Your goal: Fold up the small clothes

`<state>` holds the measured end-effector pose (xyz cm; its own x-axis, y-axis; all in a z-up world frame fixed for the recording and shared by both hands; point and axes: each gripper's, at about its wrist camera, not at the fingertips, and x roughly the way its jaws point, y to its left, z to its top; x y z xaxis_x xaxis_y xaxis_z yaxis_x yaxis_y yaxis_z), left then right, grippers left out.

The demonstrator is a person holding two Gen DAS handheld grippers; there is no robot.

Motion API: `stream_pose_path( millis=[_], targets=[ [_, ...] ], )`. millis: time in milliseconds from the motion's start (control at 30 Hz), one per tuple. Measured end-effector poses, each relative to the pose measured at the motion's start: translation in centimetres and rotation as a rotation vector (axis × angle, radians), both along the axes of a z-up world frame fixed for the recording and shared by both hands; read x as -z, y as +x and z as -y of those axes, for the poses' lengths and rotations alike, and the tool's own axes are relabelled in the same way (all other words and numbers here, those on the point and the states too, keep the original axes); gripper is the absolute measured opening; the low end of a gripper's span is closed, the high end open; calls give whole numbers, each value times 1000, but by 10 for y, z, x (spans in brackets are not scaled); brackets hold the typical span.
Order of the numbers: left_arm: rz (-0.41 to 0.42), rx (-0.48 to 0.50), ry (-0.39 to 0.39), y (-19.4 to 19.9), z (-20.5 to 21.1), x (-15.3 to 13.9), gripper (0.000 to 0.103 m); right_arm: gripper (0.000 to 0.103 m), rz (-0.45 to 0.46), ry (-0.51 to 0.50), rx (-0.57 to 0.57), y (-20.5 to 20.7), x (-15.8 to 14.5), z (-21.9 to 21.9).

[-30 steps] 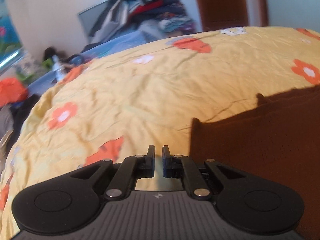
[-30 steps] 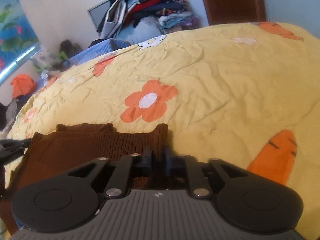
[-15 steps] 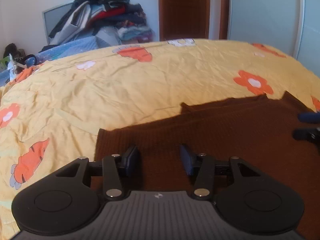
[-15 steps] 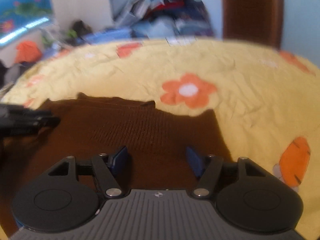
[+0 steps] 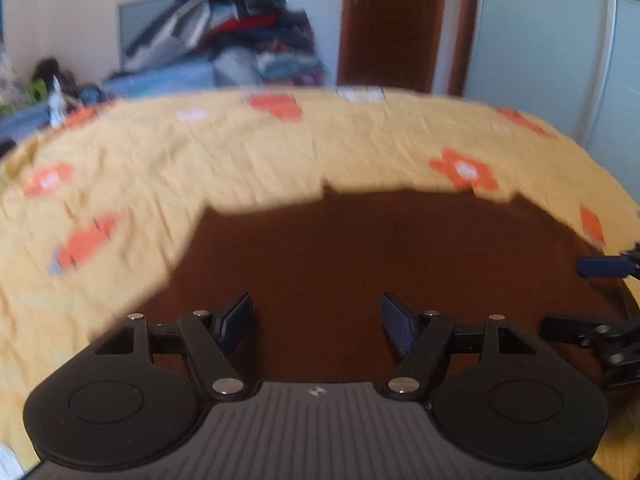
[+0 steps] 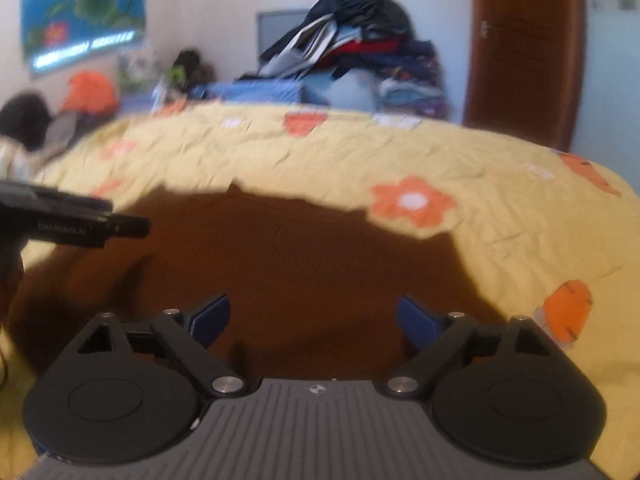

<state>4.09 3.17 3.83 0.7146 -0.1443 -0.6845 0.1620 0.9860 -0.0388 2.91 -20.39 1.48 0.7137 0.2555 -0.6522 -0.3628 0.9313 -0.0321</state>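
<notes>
Left wrist view: my left hand-held gripper (image 5: 316, 322) was pinched shut a second ago, now both (right hand-held gripper (image 6: 312, 320) too) are opening, empty, over the brown top (image 5: 360, 264), so that fold's released.

Brown knit garment (image 5: 360, 256) lies spread flat on the yellow flowered bedspread (image 5: 200, 168).

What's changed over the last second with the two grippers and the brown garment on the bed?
Both grippers let go: the left gripper and right gripper were shut a second ago, the right one at the brown garment's edge, and their fingers are now opening with nothing pinched between them. Both views have swung toward the garment's middle. The garment stays flat on the yellow flowered bedspread.
</notes>
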Motion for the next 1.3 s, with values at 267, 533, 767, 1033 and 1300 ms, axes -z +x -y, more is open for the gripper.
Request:
stream_pose_path(
  millis=[267, 533, 767, 1033, 1300],
  targets=[
    [116, 20, 52, -18, 3, 22, 75, 92, 1, -23, -19, -22, 16, 15],
    [113, 12, 49, -18, 3, 22, 75, 103, -46, -41, 8, -35, 21, 1],
    [108, 8, 51, -17, 3, 21, 75, 97, -50, 8, 45, -46, -1, 9],
    [74, -4, 63, -56, 4, -6, 75, 97, -72, 7, 64, -55, 0, 17],
    [61, 2, 114, -102, -6, 15, 77, 103, -122, -13, 32, -51, 13, 11]
  ],
)
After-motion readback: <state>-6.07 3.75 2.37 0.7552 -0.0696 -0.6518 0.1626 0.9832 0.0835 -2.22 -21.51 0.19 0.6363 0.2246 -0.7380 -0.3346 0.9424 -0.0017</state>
